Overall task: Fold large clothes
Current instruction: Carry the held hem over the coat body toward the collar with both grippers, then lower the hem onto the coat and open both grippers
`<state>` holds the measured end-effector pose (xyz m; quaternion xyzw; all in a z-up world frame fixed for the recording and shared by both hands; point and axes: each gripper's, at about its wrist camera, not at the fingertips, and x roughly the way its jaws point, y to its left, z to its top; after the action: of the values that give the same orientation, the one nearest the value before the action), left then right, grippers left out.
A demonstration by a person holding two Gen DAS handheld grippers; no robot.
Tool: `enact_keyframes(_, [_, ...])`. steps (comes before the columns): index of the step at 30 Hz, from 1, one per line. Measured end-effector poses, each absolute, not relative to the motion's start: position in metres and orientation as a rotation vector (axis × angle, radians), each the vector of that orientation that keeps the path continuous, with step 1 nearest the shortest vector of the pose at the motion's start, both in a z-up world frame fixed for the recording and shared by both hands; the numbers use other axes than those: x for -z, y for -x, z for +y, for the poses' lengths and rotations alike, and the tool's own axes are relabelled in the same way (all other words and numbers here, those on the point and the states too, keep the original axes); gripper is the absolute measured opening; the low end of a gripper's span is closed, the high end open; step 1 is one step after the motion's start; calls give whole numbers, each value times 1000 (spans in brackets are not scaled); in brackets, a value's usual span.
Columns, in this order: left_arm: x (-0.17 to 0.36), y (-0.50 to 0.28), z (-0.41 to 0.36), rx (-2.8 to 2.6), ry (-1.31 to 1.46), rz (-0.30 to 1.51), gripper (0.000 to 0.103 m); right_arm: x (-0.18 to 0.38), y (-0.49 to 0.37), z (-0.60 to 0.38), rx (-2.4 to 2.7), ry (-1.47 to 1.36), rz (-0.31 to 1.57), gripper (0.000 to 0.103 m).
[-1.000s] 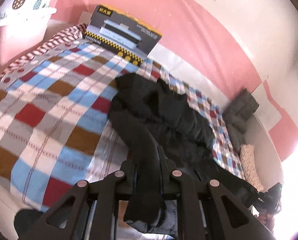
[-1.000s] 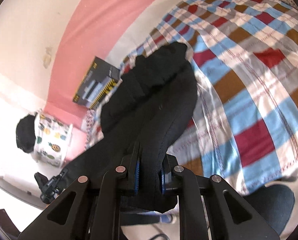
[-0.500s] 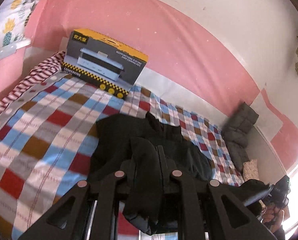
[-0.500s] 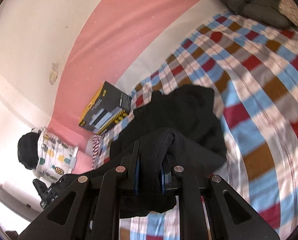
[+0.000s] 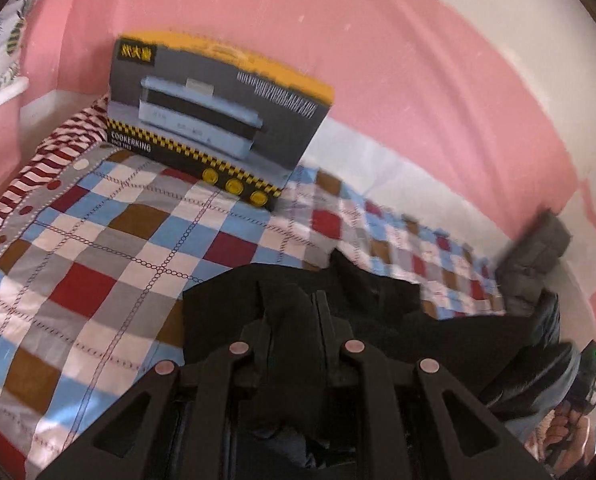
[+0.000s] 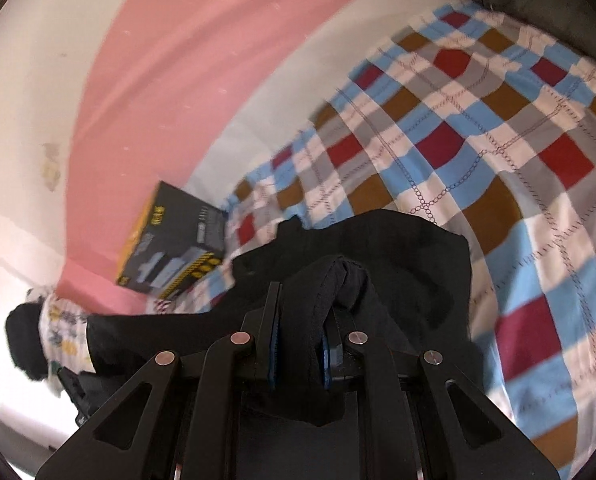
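A large black garment lies bunched on the checked bedspread, and it also shows in the right wrist view. My left gripper is shut on a fold of the black cloth at its near edge. My right gripper is shut on another bunched fold of the same garment. The cloth stretches between the two grippers. The right gripper shows at the far right of the left wrist view.
A grey and yellow appliance box stands on the bed against the pink wall. A dark grey cushion lies at the bed's far end. A striped red and white cloth lies at the left edge.
Both grippers have carried their folds of the garment forward over the bed towards the wall. The garment has gone from long and spread out to folded back on itself and shorter.
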<state>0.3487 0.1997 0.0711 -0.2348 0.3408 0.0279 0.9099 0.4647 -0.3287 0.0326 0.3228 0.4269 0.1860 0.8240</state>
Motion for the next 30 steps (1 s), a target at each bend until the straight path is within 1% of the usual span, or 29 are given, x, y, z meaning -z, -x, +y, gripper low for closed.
enact_keyframes(5, [-17, -405, 202, -113, 471, 814, 17, 14, -518, -316, -338, -679, 1017, 18])
enact_keyframes(7, [3, -420, 203, -124, 477, 856, 18, 33, -534, -314, -320, -688, 1052, 21])
enact_keyframes(8, [12, -426, 204, -136, 480, 873, 21, 41, -539, -314, -315, -696, 1061, 22])
enact_keyframes(11, [20, -433, 204, -137, 487, 888, 23, 49, -544, -312, -325, -709, 1045, 29])
enact_keyframes(12, [19, -433, 205, -120, 494, 889, 23, 49, -544, -313, -338, -714, 1031, 34])
enact_keyframes(13, [17, -432, 208, -96, 511, 893, 26, 46, -541, -317, -368, -728, 1010, 44])
enact_keyframes(14, [13, -430, 214, -71, 544, 894, 31, 43, -540, -318, -386, -740, 991, 49])
enact_keyframes(15, [8, -428, 220, -49, 584, 885, 33, 37, -537, -322, -407, -751, 959, 60])
enact_keyframes(16, [1, -425, 227, -32, 621, 871, 38, 29, -533, -328, -417, -755, 918, 71])
enact_keyframes(17, [-5, -422, 232, -24, 644, 852, 45, 21, -529, -332, -414, -750, 880, 74])
enact_keyframes(18, [-13, -416, 238, -20, 654, 819, 48, 13, -525, -338, -411, -745, 841, 75])
enact_keyframes(20, [-29, -405, 244, -52, 619, 735, 64, 2, -517, -348, -389, -701, 796, 75])
enact_keyframes(21, [-34, -401, 247, -74, 599, 703, 68, 1, -516, -347, -370, -659, 806, 75])
enact_keyframes(22, [-35, -398, 248, -96, 584, 690, 75, 2, -517, -345, -359, -622, 826, 75])
enact_keyframes(24, [-24, -406, 246, -99, 564, 748, 76, 10, -518, -339, -344, -557, 872, 75])
enact_keyframes(27, [9, -421, 234, -75, 531, 889, 75, 29, -522, -328, -333, -514, 936, 75])
enact_keyframes(29, [31, -429, 224, -54, 521, 953, 74, 39, -526, -321, -344, -494, 979, 75])
enact_keyframes(30, [41, -432, 219, -37, 515, 978, 74, 44, -528, -315, -351, -471, 1004, 73])
